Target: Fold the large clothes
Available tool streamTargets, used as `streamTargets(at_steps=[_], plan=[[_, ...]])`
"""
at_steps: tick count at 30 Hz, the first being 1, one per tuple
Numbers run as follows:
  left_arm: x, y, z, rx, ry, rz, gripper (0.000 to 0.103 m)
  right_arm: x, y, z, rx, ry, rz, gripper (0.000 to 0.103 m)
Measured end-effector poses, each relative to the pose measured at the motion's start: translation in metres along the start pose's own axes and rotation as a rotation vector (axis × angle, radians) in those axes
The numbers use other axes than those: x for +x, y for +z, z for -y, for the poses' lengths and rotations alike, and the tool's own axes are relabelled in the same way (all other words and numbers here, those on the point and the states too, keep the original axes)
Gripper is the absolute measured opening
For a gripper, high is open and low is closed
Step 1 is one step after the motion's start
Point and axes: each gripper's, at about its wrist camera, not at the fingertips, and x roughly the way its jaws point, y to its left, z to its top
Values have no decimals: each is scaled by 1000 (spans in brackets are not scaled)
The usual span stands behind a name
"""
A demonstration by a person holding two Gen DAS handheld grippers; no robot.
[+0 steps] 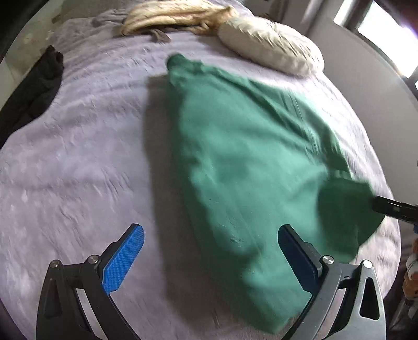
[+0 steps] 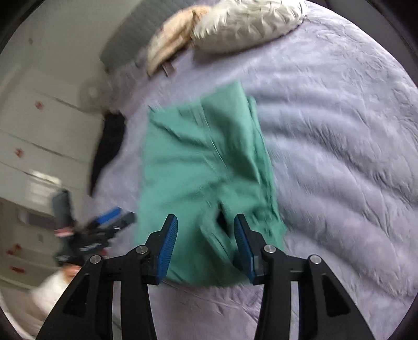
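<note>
A large green garment [image 1: 248, 162] lies folded lengthwise on the lavender bed [image 1: 78, 162], also seen in the right wrist view [image 2: 203, 167]. My left gripper [image 1: 211, 240] is open and empty above the garment's near edge, with its right blue finger over the cloth. My right gripper [image 2: 206, 230] is open and empty just above the garment's near end, where a dark opening shows. The right gripper's tip [image 1: 392, 206] pokes in at the right edge of the left wrist view. The left gripper [image 2: 109, 222] shows at the left of the right wrist view.
A cream pillow [image 1: 271, 49] and a beige bundle [image 1: 177, 15] lie at the head of the bed. A black garment [image 1: 34, 89] lies at the bed's left edge, also in the right wrist view [image 2: 109, 141]. White drawers [image 2: 31, 146] stand beside the bed.
</note>
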Motion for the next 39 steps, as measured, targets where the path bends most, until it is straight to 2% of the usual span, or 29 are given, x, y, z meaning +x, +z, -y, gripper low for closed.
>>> streamTargets(at_steps=[1, 3, 6, 10, 13, 16, 20, 22, 24, 26, 28, 29, 31, 34, 39], plan=[[3, -7, 1, 7, 6, -14, 103, 3, -9, 7, 33, -5, -7, 3], [8, -28, 0, 9, -6, -43, 103, 4, -26, 23, 94, -18, -7, 3], [11, -50, -6, 5, -37, -30, 103, 21, -47, 55, 185, -48, -36, 3], [17, -57, -7, 14, -45, -29, 103, 37, -62, 81, 255, -4, -49, 1], [13, -58, 0, 62, -18, -9, 103, 34, -60, 81, 266, -5, -54, 1], [12, -56, -1, 53, -13, -17, 103, 16, -62, 81, 289, 5, -47, 1], [11, -57, -2, 43, -5, -15, 103, -29, -52, 52, 210, 52, 97, 9], [11, -57, 2, 44, -1, -12, 103, -34, -43, 38, 171, 95, 109, 9], [11, -58, 3, 44, 1, -12, 103, -22, -31, 23, 124, 118, 78, 9], [11, -59, 1, 38, 1, -14, 103, -3, -22, 21, 101, 95, 41, 9], [11, -58, 0, 30, -1, -18, 103, 17, -17, 30, 135, 48, 27, 9], [12, -57, -2, 29, -3, -20, 103, 25, -17, 47, 193, 34, 31, 8], [12, -56, -2, 24, -8, -22, 103, 37, -22, 69, 277, 81, 30, 0], [13, -55, 0, 16, -3, -26, 103, 49, -34, 89, 362, 168, 26, 0], [13, -53, -2, -16, -5, -53, 103, 42, -44, 86, 362, 146, -15, 0]])
